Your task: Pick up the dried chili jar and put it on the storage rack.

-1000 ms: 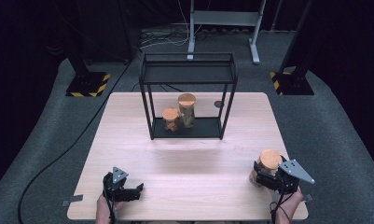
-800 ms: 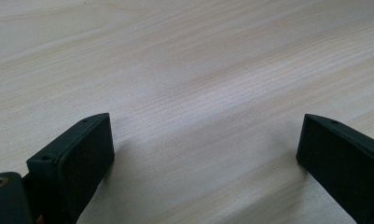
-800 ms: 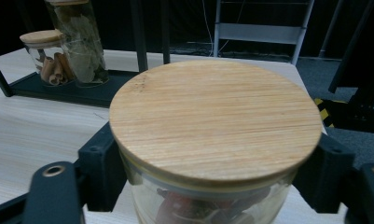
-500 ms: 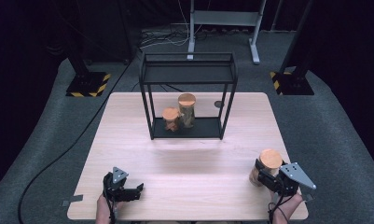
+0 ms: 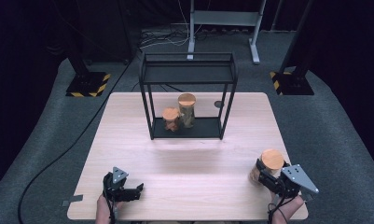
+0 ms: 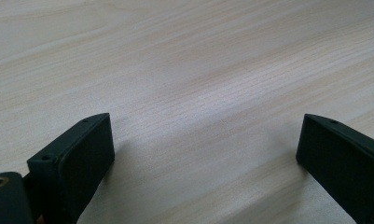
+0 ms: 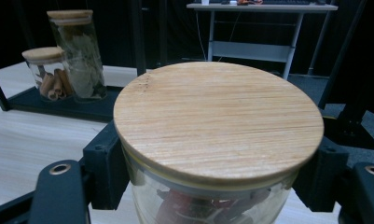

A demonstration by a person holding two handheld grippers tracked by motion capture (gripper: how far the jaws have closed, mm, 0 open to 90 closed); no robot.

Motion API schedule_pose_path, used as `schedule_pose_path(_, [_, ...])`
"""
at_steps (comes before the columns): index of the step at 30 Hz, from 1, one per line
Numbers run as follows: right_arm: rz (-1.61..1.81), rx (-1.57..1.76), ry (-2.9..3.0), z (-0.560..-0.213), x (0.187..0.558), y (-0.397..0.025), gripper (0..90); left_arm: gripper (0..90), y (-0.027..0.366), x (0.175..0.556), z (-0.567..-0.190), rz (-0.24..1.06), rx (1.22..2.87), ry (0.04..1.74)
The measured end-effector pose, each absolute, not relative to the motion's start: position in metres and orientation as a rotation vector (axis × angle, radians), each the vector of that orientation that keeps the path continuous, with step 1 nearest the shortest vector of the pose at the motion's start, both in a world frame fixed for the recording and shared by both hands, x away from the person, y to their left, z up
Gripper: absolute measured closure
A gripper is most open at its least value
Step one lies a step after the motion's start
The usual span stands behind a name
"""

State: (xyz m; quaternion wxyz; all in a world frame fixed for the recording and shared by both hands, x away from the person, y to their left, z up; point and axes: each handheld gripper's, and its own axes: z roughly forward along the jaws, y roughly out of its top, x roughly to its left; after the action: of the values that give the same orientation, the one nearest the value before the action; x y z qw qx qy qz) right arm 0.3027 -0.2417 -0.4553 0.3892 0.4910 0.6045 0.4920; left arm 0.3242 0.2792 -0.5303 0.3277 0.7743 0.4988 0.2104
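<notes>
Your right tongs (image 5: pixel 267 176) grip the wooden-lidded jar (image 7: pixel 217 140) at the counter's (image 5: pixel 189 163) right front corner; lift it upright toward the black shelf (image 5: pixel 187 128). Left tongs (image 5: pixel 128 191) rest wide open, empty.

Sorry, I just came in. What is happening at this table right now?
A person works at a light wooden table with a hand-held tool in each hand. The right tool is closed around a glass jar with a round wooden lid, near the table's front right corner. The left tool sits open and empty, low over the table. Two similar jars stand on the bottom shelf of a black metal rack.
</notes>
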Motion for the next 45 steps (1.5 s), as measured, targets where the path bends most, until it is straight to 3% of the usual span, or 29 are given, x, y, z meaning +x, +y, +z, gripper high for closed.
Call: schedule_pose_path(45, [1.280,1.180,1.683,-0.437,0.319,-0.194,24.6,3.4,0.279,0.324,-0.530,0.550,2.028,1.303])
